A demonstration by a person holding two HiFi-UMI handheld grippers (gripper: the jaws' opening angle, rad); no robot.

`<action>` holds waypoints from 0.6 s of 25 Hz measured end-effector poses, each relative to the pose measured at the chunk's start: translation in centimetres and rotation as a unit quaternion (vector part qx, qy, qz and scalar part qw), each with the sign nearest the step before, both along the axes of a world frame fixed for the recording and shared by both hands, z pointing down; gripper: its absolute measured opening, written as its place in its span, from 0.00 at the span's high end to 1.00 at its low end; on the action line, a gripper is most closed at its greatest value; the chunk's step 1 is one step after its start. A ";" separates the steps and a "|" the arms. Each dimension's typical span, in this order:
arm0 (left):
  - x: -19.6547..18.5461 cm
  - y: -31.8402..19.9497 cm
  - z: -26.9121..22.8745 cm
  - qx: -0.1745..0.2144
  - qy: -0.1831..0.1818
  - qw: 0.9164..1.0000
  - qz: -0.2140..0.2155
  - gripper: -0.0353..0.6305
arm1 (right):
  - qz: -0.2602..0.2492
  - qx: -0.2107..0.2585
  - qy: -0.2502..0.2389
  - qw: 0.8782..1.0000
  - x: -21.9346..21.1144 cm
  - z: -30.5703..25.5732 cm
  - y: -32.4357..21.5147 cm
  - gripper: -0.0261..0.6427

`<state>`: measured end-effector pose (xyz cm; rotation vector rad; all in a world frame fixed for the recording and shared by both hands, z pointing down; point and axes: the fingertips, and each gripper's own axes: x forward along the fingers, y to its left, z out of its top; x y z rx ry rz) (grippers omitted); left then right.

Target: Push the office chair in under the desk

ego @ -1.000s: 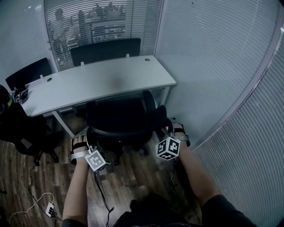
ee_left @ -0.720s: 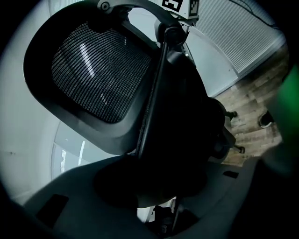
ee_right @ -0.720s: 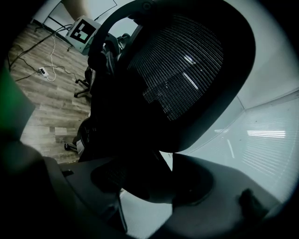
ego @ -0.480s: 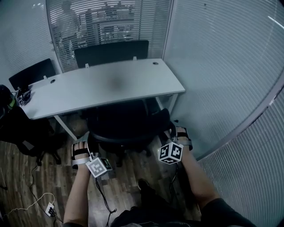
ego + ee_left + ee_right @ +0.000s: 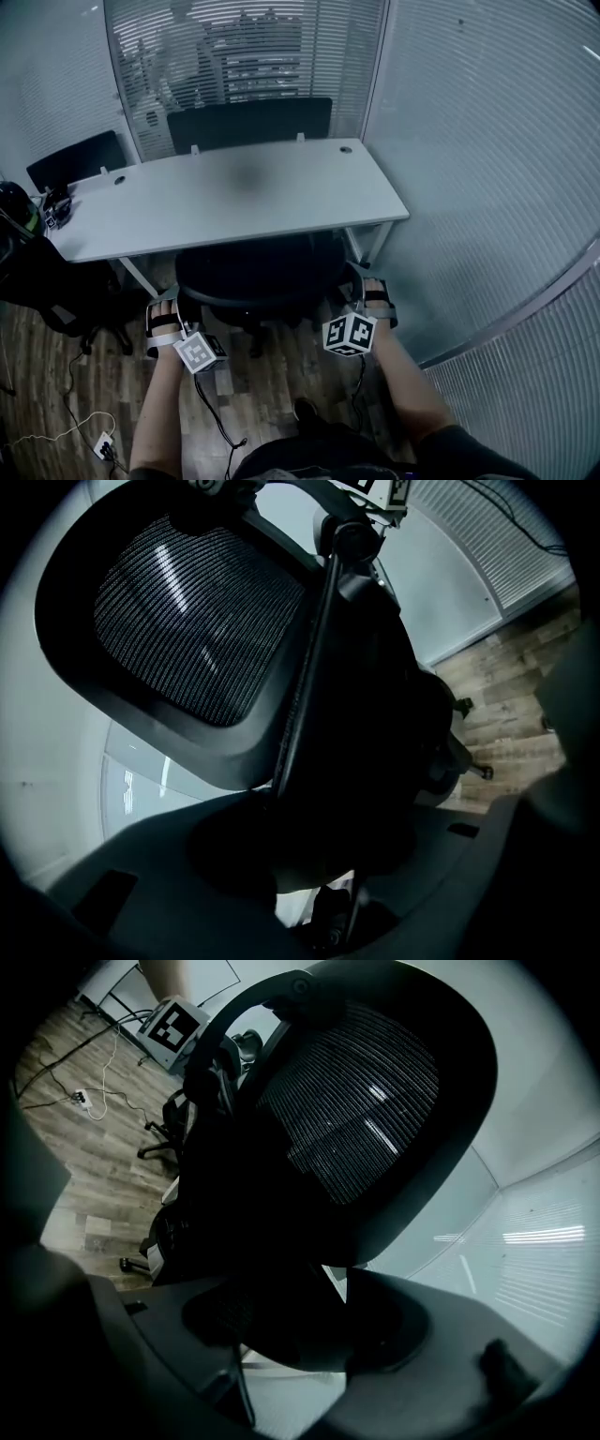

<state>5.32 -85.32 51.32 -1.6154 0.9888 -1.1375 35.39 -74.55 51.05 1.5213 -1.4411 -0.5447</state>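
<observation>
1. I see the office chair [image 5: 258, 277] at the near side of the white bench [image 5: 234, 197]. Its seat is tucked beneath the bench top, and the black backrest stands just outside the near edge, towards the bench's right half.
2. The left tongs [image 5: 176, 305] are at the backrest's left edge and the right tongs [image 5: 356, 283] at its right edge, each with its marker cube towards me.
3. In the left gripper view the left tongs [image 5: 309, 855] are closed on the chair [image 5: 187, 639] — the dark rim of the mesh backrest runs straight down between the two jaws and sits against them.
4. In the right gripper view the right tongs [image 5: 309, 1326] are likewise clamped on the chair [image 5: 366, 1119], with the lower rim of the mesh back filling the space between the jaws.
5. A second black chair [image 5: 248, 120] stands at the far side of the bench against the slatted blinds [image 5: 244, 47], and another dark chair [image 5: 47, 281] is off the bench's left end.
6. The wooden floor [image 5: 272, 375] shows between my arms — a thin cable [image 5: 56, 436] trails across it at lower left to a small power strip [image 5: 101, 441].
</observation>
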 end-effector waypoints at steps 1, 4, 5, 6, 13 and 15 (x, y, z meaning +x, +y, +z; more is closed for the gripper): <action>0.1 -0.6 0.1 -0.002 -0.001 1.000 -0.003 0.64 | 0.000 -0.001 0.000 1.000 0.1 0.0 -0.6 0.53; 0.2 -2.1 0.2 -0.003 -0.004 1.000 -0.011 0.64 | -0.003 -0.006 0.000 1.000 0.2 0.0 -2.3 0.53; 0.1 -2.5 0.2 -0.001 -0.007 1.000 -0.012 0.64 | -0.006 -0.006 0.000 1.000 0.2 -0.1 -2.8 0.53; 0.1 -2.9 0.3 -0.001 -0.008 1.000 -0.012 0.64 | -0.009 -0.005 0.000 1.000 0.3 -0.1 -3.3 0.53; -0.2 -5.6 0.6 -0.005 -0.011 1.000 -0.021 0.64 | -0.019 0.001 0.001 1.000 0.1 -0.2 -6.2 0.53; -0.3 -6.4 0.4 -0.007 -0.012 1.000 -0.025 0.64 | -0.020 0.000 0.001 1.000 -0.1 -0.4 -6.9 0.53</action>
